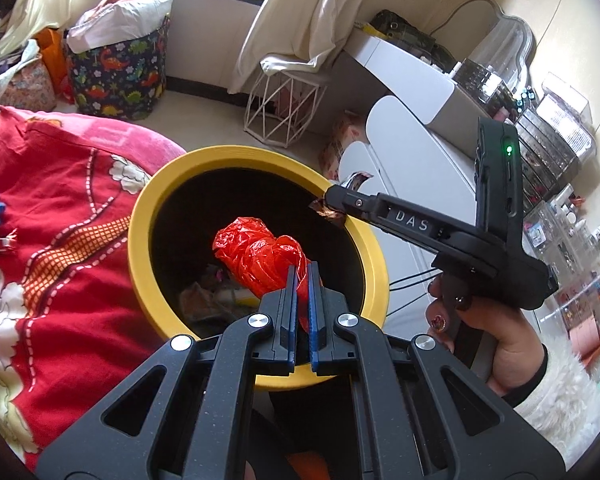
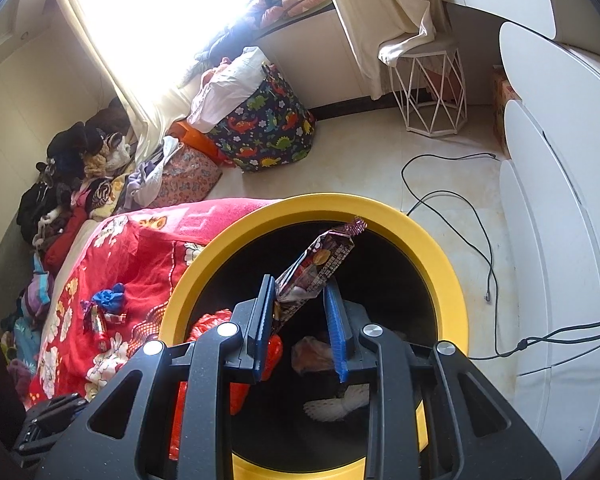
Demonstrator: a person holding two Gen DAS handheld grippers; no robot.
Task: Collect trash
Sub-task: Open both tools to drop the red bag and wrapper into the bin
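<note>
Left gripper (image 1: pixel 302 276) clenched on red plastic bag (image 1: pixel 256 256), directly over yellow bin (image 1: pixel 148 200) mouth. Right gripper (image 2: pixel 300 300) pinches snack wrapper (image 2: pixel 320 260), long axis pointing away over bin; both poised for drop.

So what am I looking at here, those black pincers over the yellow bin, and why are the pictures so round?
There is no robot here: a person holds a hand-operated pincer tool in each hand. Each tool carries a wide-angle camera looking along its two fingers, hence the round, bent pictures. One picture comes from the left gripper, which is clamped on a crumpled red plastic bag. The other comes from the right gripper, which has a snack wrapper between its blue pads. Both hang over the yellow-rimmed bin, which already has some rubbish inside. Beside it lies a red flowered blanket, with a blue scrap and a small wrapper on it.
</note>
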